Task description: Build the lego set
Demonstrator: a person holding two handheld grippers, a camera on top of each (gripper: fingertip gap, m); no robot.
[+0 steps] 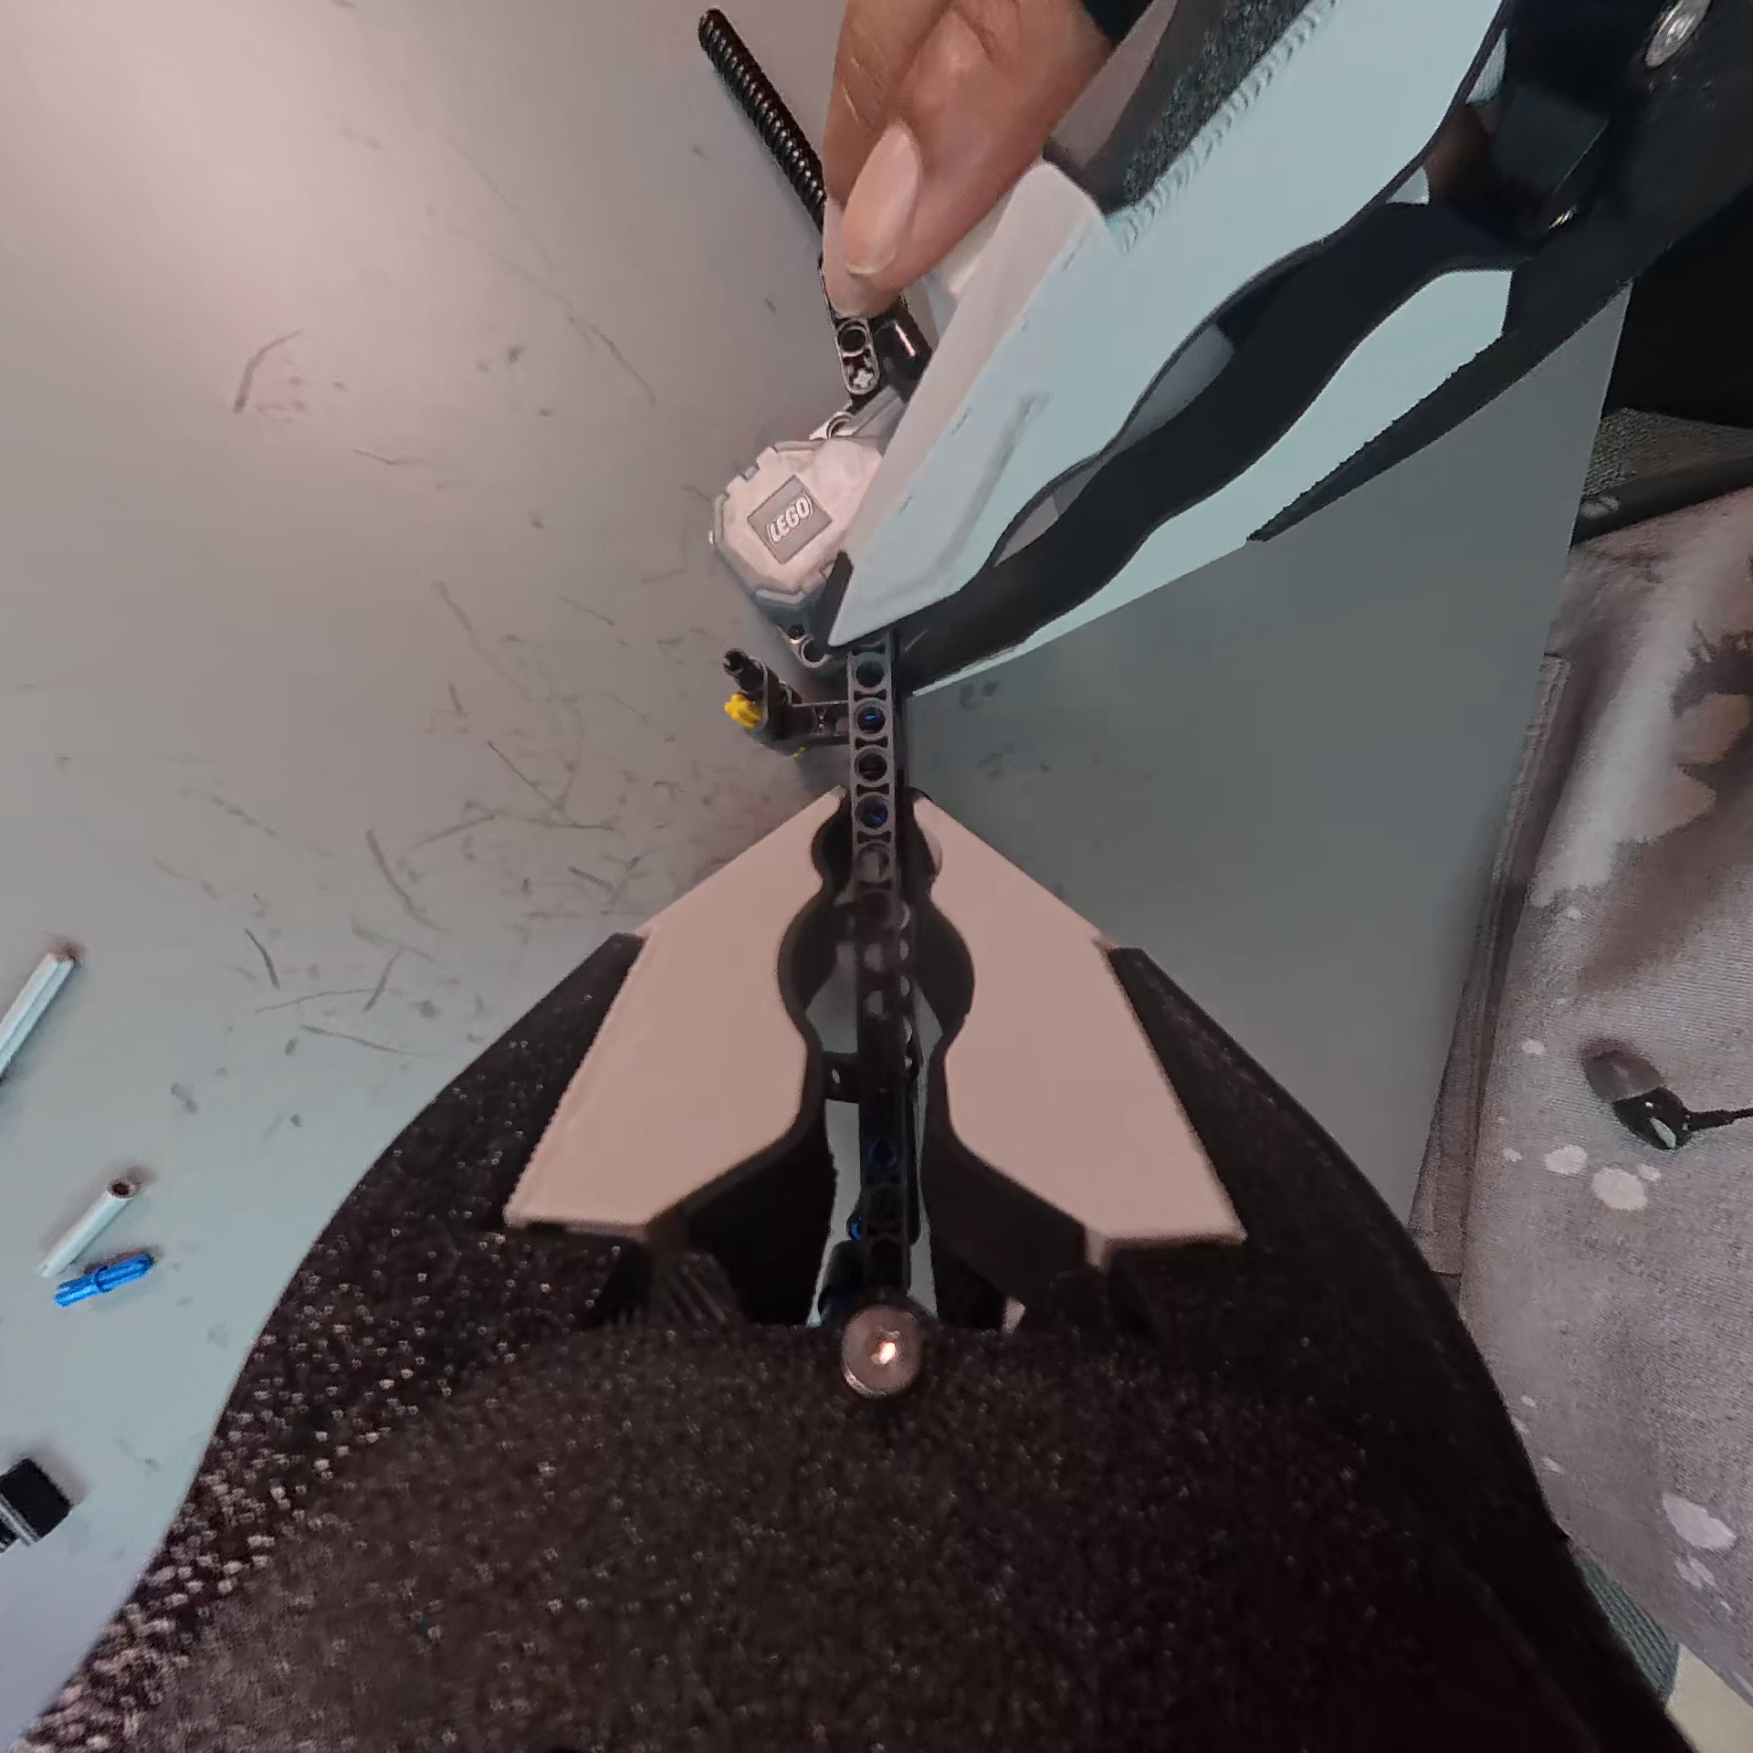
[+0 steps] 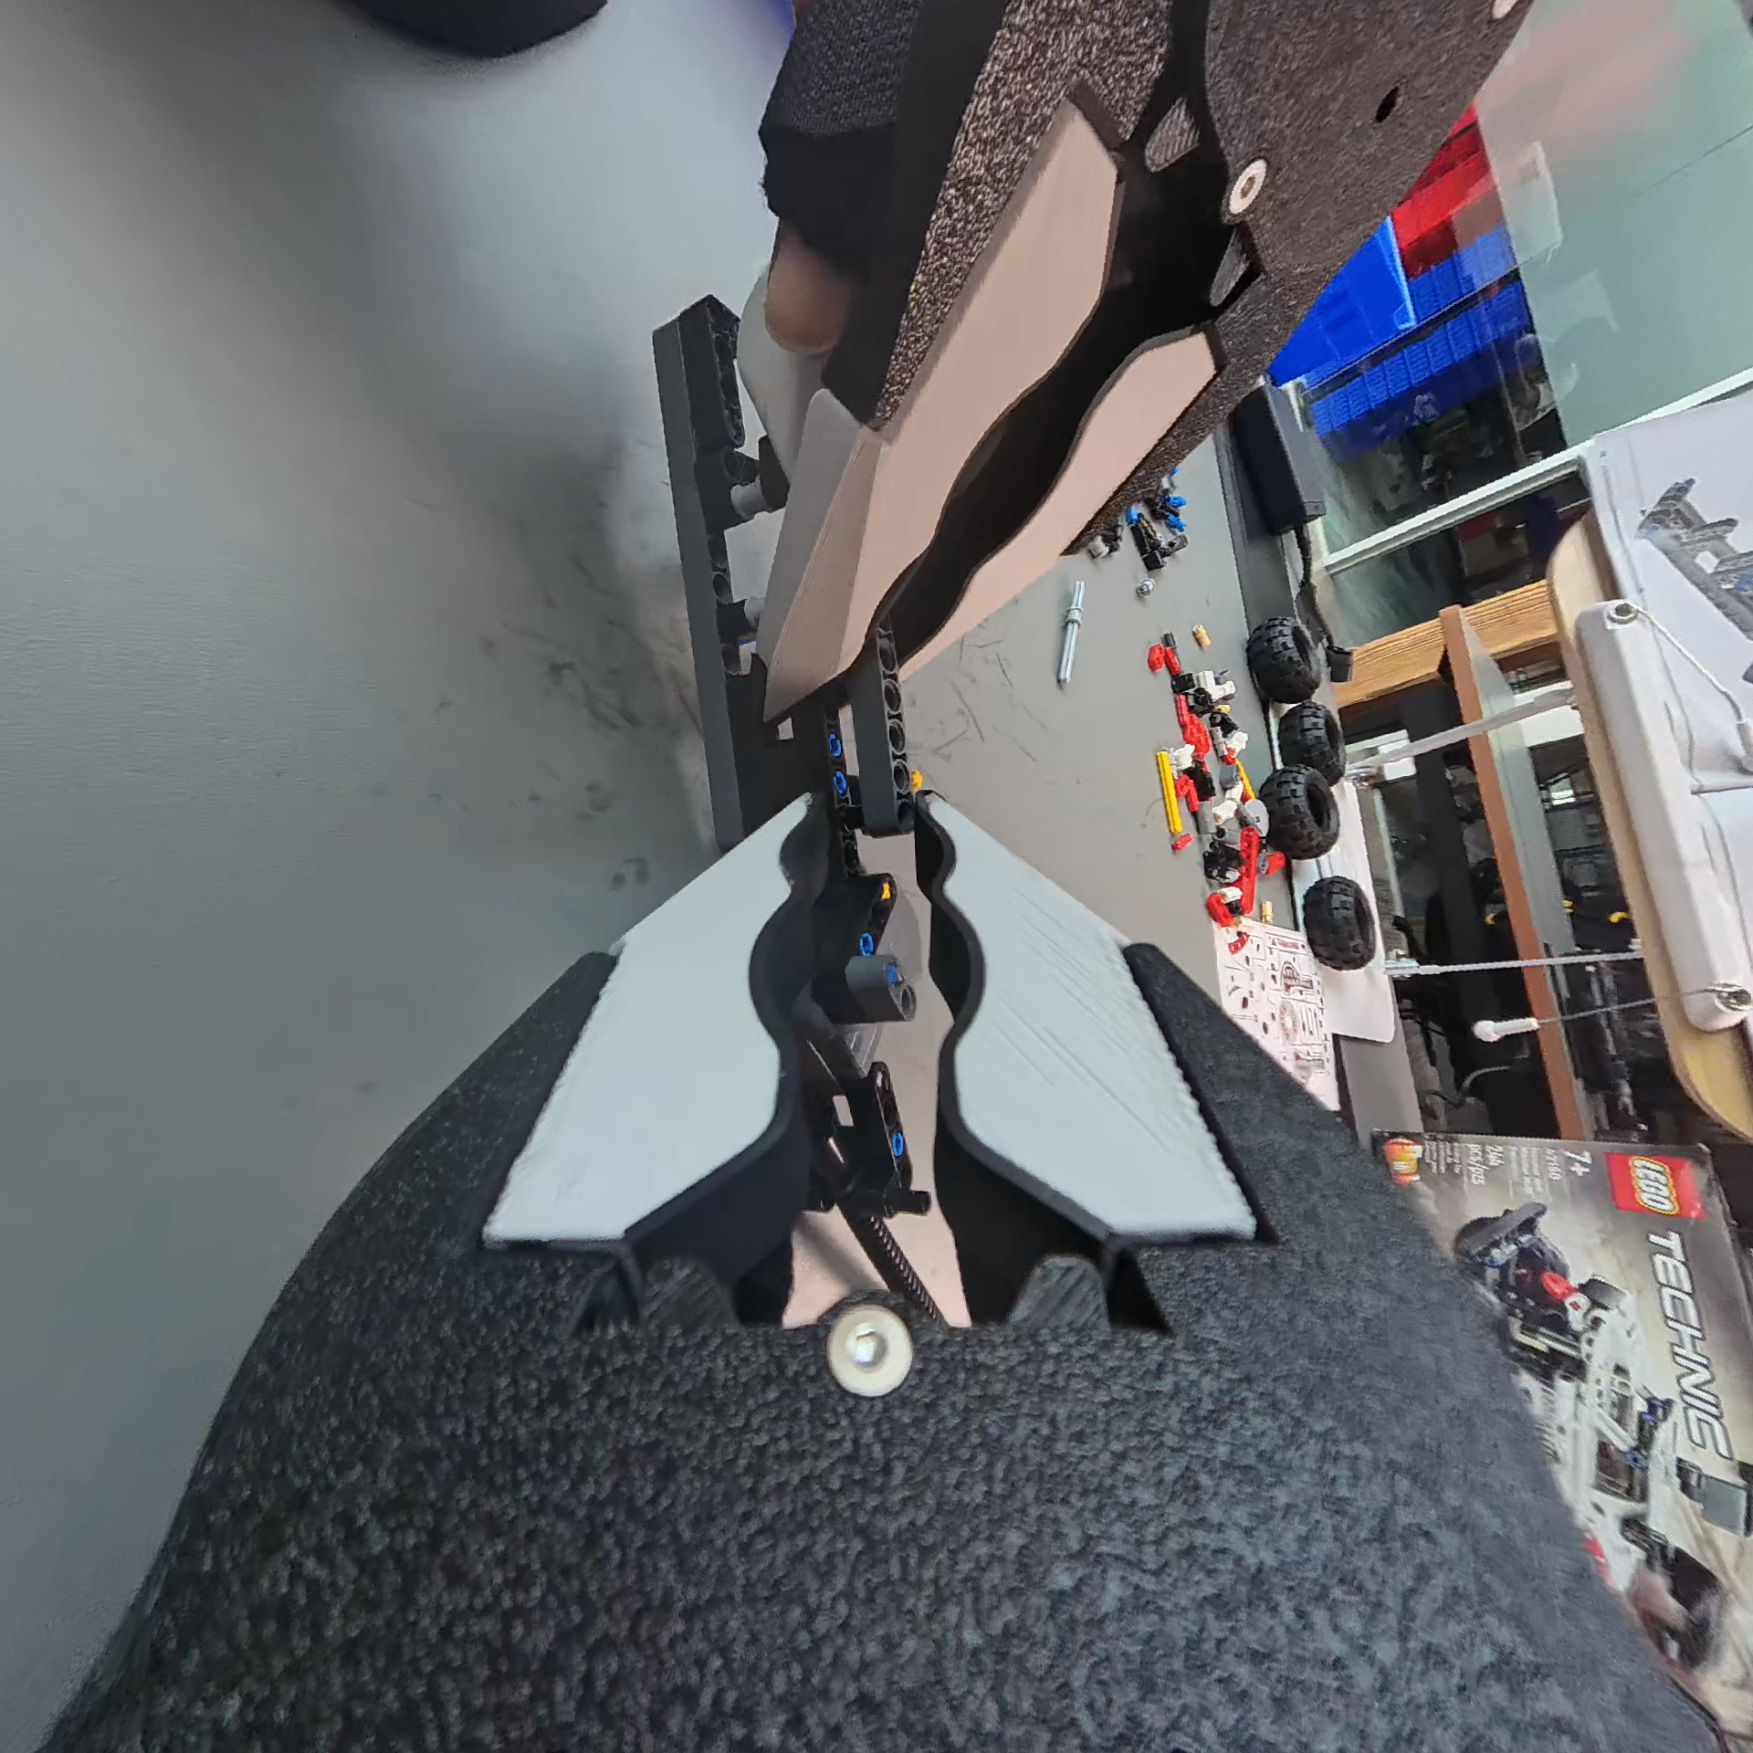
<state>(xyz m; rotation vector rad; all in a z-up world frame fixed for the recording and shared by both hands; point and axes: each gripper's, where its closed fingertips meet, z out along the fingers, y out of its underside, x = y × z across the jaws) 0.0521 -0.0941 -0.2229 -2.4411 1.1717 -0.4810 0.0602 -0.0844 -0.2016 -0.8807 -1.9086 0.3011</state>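
my left gripper (image 1: 877, 806) clamps the black beam (image 1: 875, 749) over the table (image 1: 379, 474); my right gripper (image 2: 868, 806) pinches the same frame. only the right view shows tyres (image 2: 1300, 806) and the box (image 2: 1603, 1328).

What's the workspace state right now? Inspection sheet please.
Surface: grey table, scuffed.
Job's things: black holed beam of the lego assembly, joined to a grey motor block; a thumb presses a small black piece on it.
Clutter: loose red and black parts, four black tyres, set box, blue pin.
Grippers: left gripper shut on beam; right gripper shut on assembly.
Cables: nothing seen.
Surroundings: blue bins, wooden shelf.
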